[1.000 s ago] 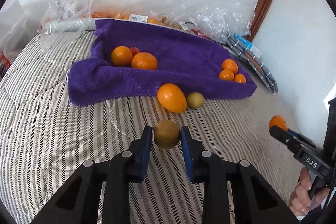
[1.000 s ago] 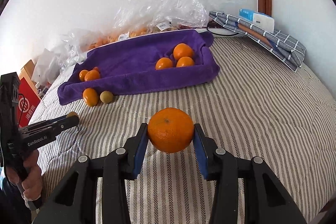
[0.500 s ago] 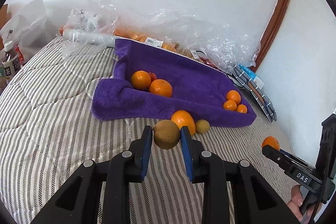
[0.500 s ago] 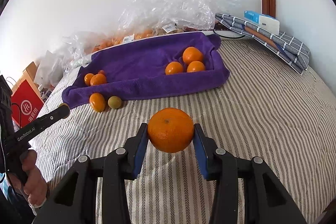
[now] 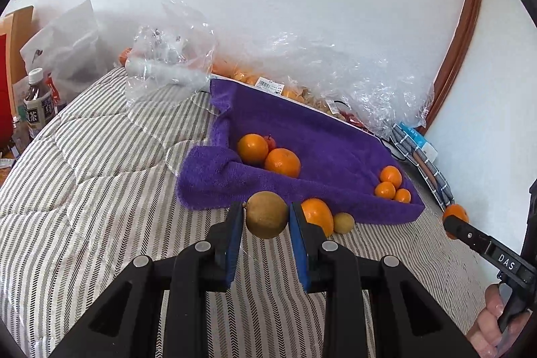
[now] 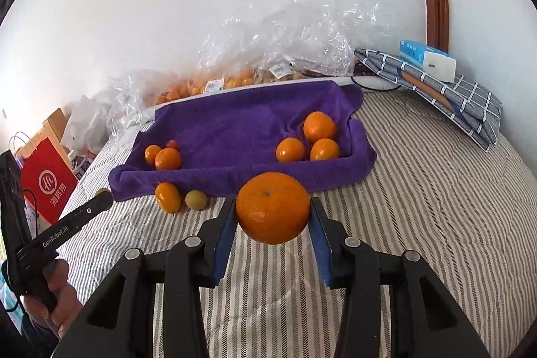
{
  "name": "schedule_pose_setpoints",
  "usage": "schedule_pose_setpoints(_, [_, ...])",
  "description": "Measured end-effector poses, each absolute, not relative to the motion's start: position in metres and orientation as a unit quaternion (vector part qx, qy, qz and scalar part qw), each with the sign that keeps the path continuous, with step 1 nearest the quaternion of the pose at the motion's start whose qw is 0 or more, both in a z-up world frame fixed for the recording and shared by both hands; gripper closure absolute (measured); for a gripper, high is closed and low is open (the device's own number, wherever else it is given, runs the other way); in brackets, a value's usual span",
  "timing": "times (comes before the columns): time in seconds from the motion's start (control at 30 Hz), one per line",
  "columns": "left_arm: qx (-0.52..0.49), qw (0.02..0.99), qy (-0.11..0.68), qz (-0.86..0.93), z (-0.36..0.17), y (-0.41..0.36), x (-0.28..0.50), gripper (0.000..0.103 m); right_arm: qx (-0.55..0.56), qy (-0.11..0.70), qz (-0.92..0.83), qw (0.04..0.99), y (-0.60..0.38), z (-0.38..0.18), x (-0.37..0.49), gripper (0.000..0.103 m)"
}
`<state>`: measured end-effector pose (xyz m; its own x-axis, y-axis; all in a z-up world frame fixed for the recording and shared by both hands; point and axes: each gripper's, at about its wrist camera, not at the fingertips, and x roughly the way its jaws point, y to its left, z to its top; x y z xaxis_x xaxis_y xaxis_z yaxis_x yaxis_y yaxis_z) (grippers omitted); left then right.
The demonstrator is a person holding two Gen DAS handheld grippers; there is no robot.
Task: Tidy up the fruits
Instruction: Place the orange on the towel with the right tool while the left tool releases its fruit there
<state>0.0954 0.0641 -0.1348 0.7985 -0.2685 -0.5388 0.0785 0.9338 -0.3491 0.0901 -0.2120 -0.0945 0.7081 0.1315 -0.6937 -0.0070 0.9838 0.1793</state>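
Left wrist view is showing the left gripper (image 5: 266, 220) in the lower centre, its fingers (image 5: 235, 244) pressing on a brown fruit (image 5: 266, 219). That fruit and the right finger are partly covering an orange (image 5: 317, 217) lying on the striped bed (image 5: 84, 207), with a small green fruit (image 5: 344, 222) touching it at the purple towel's (image 5: 319, 143) front edge. On the towel, two oranges at centre are half hiding a red fruit (image 5: 270, 141); three small oranges are sitting at the right. At the right edge the right gripper (image 5: 454, 222) is being cut off by the frame, a hand (image 5: 490, 327) holding its handle.

Right wrist view is showing that gripper's fingers (image 6: 223, 234) clamping a large orange (image 6: 272, 207) at centre. Crumpled plastic bags (image 6: 285, 39) at the upper centre are blurring the fruit inside beyond counting.
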Motion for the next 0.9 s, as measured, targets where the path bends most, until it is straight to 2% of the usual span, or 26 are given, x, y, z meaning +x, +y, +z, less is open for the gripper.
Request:
schedule_pose_setpoints(0.2, [-0.159,0.935,0.307,-0.082,-0.113,0.069,0.111,0.077,0.082,0.359,0.032,0.929,-0.226,-0.077,0.114,0.061])
schedule_pose_setpoints(0.5, [-0.128,0.941,0.311,-0.049,-0.087,0.056,0.186,0.077,0.088,0.34,0.034,0.936,-0.234,-0.07,0.174,0.061])
schedule_pose_setpoints(0.9, [-0.139,0.919,0.366,-0.048,-0.128,0.038,0.27,0.077,0.085,0.366,0.047,0.926,-0.225,-0.113,0.237,0.061])
